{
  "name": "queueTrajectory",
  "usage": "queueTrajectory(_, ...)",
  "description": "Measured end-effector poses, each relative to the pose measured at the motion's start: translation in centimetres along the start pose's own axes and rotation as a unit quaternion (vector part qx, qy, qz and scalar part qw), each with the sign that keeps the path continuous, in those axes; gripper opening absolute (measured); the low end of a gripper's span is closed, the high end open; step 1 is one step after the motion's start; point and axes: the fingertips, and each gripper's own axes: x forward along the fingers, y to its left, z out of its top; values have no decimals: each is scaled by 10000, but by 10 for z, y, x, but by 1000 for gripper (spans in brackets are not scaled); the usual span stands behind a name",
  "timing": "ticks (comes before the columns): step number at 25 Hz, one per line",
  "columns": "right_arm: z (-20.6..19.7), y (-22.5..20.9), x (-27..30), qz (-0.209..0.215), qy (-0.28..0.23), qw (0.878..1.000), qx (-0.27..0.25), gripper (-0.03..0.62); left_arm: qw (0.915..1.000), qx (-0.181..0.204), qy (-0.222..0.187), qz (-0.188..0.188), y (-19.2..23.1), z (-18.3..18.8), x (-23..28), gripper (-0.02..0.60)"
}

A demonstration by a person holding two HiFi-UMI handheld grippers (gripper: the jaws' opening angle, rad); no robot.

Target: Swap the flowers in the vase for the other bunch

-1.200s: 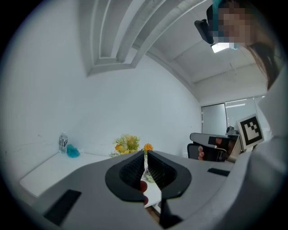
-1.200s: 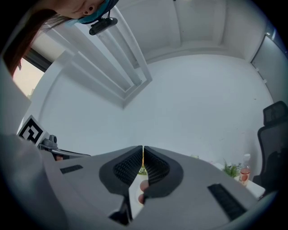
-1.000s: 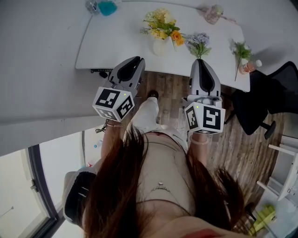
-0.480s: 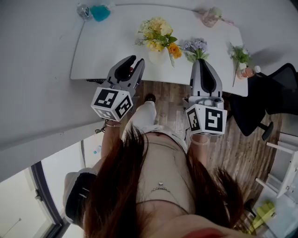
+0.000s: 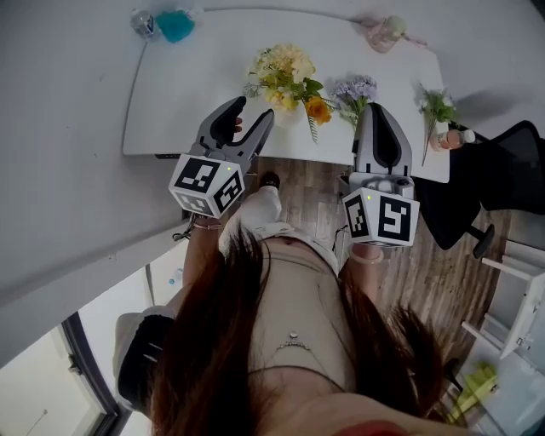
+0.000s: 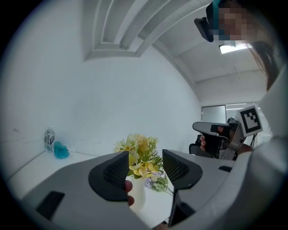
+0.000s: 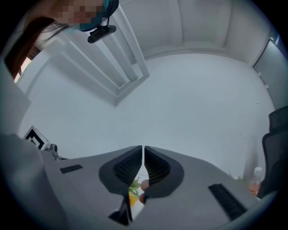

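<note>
Head view: you stand at the near edge of the white bench (image 5: 187, 94), a tool in each hand. The left tool (image 5: 249, 117) reaches toward the yellow bunch (image 5: 285, 72) at upper centre, its jaws spread. The right tool (image 5: 377, 109) points at the purple bunch (image 5: 353, 89), which lies on the bench just right of the yellow one. A green sprig in a small pot (image 5: 438, 111) stands further right, and a bottle with a teal object (image 5: 174, 24) sits at the upper left corner of the bench. A black chair (image 5: 502, 179) fills the right edge of the frame.

Left gripper view: the jaws have just been opening and stand apart with nothing between them. Through the gap you see the yellow bunch upright in a white vase (image 6: 137, 197) at lower centre, with the purple bunch on the bench beside it. The vase is beyond the pads and they do not touch it. One of your fingertips (image 6: 128, 186) shows by the left jaw. The right tool shows at the right of the frame.

Right gripper view: the jaws are pressed together at centre, holding nothing. Below them a sliver of yellow and orange flower shows, and a small bottle (image 7: 255, 177) stands at lower right.
</note>
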Motion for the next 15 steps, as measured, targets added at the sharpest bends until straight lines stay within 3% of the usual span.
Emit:
queueTrajectory(11, 2, -8, 27, -85, -69, 9999, -97, 31, 9996, 245, 34, 96, 17, 6, 22, 322)
queueTrajectory(15, 0, -8, 34, -105, -33, 9998, -156, 31, 9999, 111, -2, 105, 24, 8, 28, 376)
